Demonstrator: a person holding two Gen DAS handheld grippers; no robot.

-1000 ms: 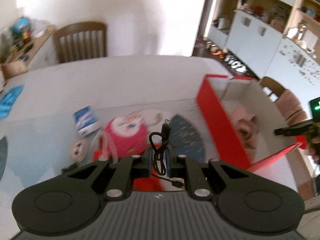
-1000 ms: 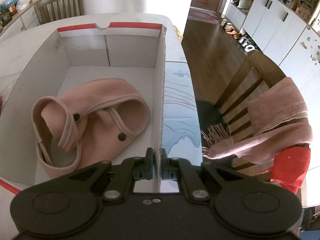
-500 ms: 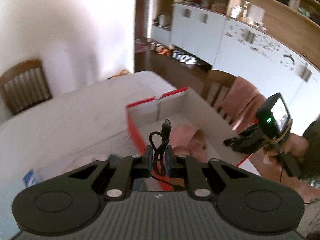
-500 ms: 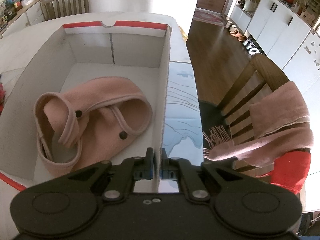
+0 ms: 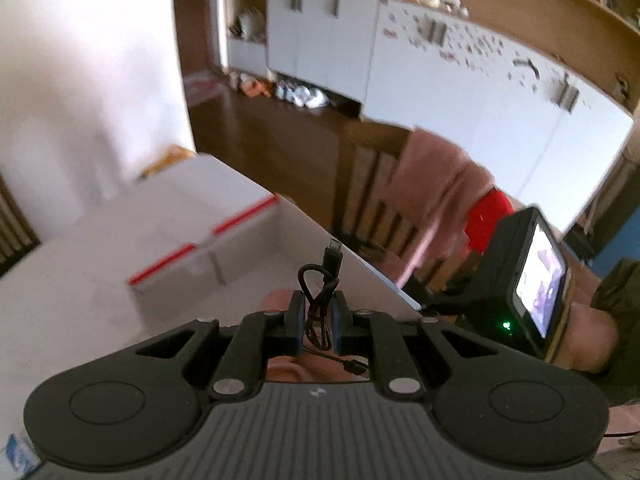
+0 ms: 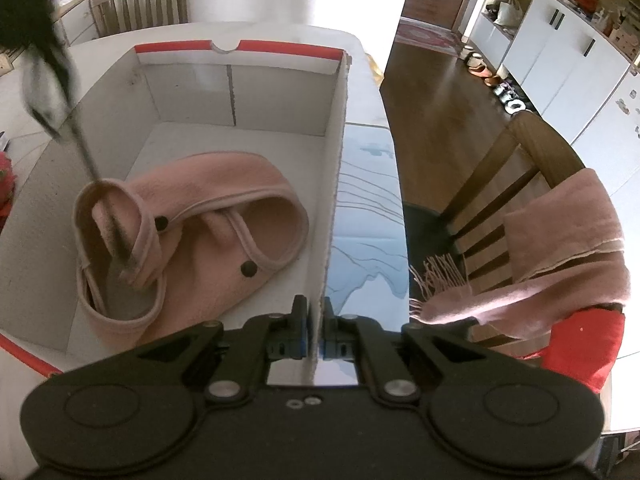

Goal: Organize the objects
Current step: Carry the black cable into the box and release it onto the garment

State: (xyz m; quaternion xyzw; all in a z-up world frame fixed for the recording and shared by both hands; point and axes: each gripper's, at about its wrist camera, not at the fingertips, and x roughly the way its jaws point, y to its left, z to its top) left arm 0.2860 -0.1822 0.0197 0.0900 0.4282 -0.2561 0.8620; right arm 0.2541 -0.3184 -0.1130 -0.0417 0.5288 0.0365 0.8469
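left wrist view: the left gripper (image 5: 319, 322) is gripping a coiled black cable (image 5: 320, 304) between its closed fingers, one plug sticking up and the other hanging below, and is hovering over the white box (image 5: 240, 240) with the red-edged rim. right wrist view: the right gripper (image 6: 316, 330) is pinching the box's right wall (image 6: 334, 184) between closed fingers, apparently steadying it on the counter (image 6: 370, 216). a pink garment (image 6: 200, 236) is already lying inside the box, so that part of the sorting is judged done; the cable is not yet released and appears to be the item going in next. a small blue-and-white item (image 5: 14, 454) is showing at the left view's lower corner, outside the box, so more probably remains.
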